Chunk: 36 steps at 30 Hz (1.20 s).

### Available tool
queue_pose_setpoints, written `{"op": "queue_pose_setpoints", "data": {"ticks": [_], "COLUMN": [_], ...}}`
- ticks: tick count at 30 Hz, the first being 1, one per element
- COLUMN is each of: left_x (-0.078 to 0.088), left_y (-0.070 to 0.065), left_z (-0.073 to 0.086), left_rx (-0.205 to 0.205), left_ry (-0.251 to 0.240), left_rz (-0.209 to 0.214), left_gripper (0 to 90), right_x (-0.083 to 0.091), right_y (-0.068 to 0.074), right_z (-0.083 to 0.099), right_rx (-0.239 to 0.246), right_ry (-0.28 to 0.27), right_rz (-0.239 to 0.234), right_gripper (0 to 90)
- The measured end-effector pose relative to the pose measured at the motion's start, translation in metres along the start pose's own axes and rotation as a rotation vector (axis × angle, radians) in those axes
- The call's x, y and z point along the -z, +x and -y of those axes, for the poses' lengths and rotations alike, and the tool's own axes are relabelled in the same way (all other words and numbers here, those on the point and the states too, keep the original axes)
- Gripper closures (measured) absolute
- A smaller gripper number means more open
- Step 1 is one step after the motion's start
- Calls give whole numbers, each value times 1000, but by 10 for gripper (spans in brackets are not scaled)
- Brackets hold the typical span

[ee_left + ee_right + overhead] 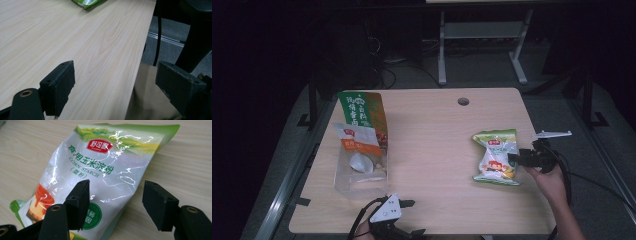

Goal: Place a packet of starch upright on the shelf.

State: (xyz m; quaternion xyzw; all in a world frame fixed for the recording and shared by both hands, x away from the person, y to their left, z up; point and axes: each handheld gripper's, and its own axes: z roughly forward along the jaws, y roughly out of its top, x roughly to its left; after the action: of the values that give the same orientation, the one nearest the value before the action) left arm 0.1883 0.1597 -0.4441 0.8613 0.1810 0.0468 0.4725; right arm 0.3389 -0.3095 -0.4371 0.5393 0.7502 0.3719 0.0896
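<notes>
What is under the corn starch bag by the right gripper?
The corn starch bag lies flat on the bare wooden table. Table shows all around it; anything directly beneath is covered by the bag.

High view: dim overall; the room beyond the tabletop (pixel 427 150) falls to near black, and the lit wood looks soft and slightly grainy. Light falls from above, and shadows on the wood are faint. Left gripper view: even, muted light on the wood grain; the near black jaws are slightly soft, the grain farther off sharper, the floor at right dark. Right gripper view: brightest of the three; white streaks of glare run across the crinkled cornstarch bag (pixel 100 170), whose print reads sharp, while the close jaws are blurred at their edges.
</notes>
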Motion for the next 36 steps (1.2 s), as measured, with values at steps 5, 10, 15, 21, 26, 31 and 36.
{"op": "queue_pose_setpoints", "data": {"ticks": [5, 10, 15, 21, 26, 31, 36], "left_x": [0, -1, 0, 1, 2, 2, 1], "left_y": [-1, -1, -1, -2, -1, -2, -1], "left_z": [0, 0, 0, 0, -1, -1, -1], "left_rx": [0, 0, 1, 1, -2, -2, 0], "left_ry": [-1, -1, -3, -5, -8, -4, -5], "left_rz": [2, 2, -1, -1, -2, -2, 0], "left_gripper": [157, 157, 157, 157, 157, 157, 157], "right_x": [-3, -3, -1, -1, 0, -2, -11], "right_y": [-5, -3, 2, 13, 21, 17, 8], "right_z": [3, 5, 7, 11, 15, 11, 4], "right_rx": [-59, -63, -68, -60, -43, -27, -17], "right_ry": [-14, -19, -9, -5, 6, 18, 25], "right_rz": [-50, -60, -55, -56, -77, -80, -83], "right_gripper": [430, 493, 527, 549, 548, 446, 346]}}
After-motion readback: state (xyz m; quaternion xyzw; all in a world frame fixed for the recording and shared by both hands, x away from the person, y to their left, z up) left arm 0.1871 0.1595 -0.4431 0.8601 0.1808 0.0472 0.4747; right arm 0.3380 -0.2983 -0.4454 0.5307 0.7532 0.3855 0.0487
